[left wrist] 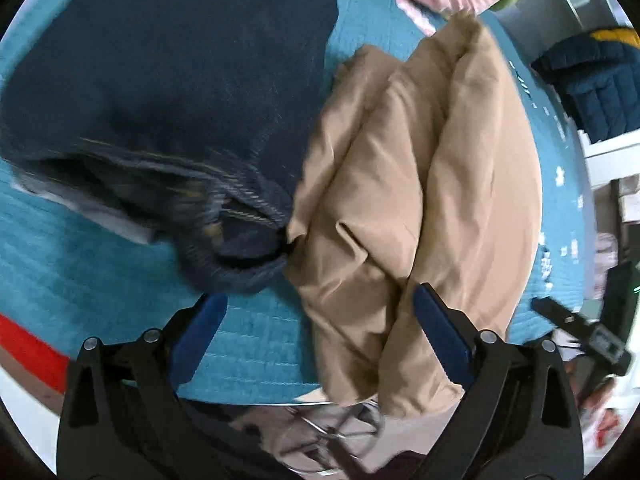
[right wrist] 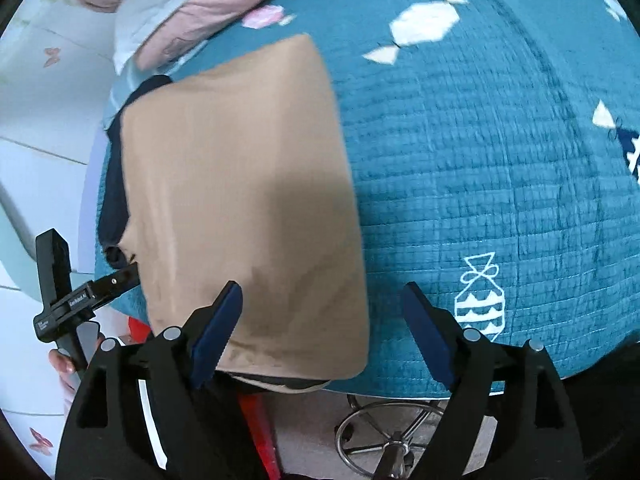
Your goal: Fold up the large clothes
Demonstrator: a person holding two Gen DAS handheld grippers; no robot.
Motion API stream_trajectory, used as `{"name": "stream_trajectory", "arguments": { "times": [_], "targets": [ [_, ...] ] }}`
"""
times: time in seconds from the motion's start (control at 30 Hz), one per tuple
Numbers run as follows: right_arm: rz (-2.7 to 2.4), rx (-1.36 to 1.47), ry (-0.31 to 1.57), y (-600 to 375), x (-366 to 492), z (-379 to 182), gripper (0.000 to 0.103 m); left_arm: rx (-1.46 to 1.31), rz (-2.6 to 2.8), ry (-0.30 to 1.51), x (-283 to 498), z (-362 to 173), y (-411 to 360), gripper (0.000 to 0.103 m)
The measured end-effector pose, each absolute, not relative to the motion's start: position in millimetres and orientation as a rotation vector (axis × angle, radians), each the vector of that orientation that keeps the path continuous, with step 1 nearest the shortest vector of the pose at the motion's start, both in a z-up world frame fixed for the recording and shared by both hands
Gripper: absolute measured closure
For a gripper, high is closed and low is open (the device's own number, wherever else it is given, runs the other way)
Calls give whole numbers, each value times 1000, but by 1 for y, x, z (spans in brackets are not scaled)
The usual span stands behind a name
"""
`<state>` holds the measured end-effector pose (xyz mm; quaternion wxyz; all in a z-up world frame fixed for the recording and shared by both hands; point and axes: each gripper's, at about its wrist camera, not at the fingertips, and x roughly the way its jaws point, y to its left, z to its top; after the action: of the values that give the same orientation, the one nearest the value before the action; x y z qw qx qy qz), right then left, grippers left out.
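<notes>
While both grippers hover over the teal quilt [right wrist: 500,152] with their jaws spread wide and nothing between the blue pads, the clothes lie flat on the bed. In the left wrist view the left gripper [left wrist: 320,320] hangs above the near edge of the quilt, its right finger [left wrist: 440,336] over the tan garment [left wrist: 420,184], which lies in long soft folds and droops a little over the bed's edge. Dark blue jeans [left wrist: 168,80] lie just beside it on the left, their bunched waistband touching the tan cloth. In the right wrist view the right gripper [right wrist: 320,320] hangs over the near corner of the tan garment, its left finger [right wrist: 216,328] above the cloth, the right one above bare quilt. A pink garment [right wrist: 200,4] lies at the far end.
</notes>
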<state>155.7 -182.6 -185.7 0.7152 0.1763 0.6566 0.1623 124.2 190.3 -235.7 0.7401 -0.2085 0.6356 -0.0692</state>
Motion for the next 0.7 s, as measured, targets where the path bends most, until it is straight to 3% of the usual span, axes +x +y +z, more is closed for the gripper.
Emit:
{"name": "stream_trajectory", "arguments": {
  "times": [0.17, 0.23, 0.57, 0.7],
  "targets": [
    [374, 413, 1504, -175, 169, -209, 24, -624, -249, 1461, 143, -272, 190, 5],
    [399, 461, 1519, -172, 178, -219, 16, -678, -263, 1462, 146, -280, 191, 5],
    [582, 882, 1508, -172, 201, -246, 9, -833, -446, 1416, 156, -271, 183, 5],
    [598, 863, 1504, -163, 204, -244, 7, -832, -473, 1442, 164, -270, 175, 5]
  ]
}}
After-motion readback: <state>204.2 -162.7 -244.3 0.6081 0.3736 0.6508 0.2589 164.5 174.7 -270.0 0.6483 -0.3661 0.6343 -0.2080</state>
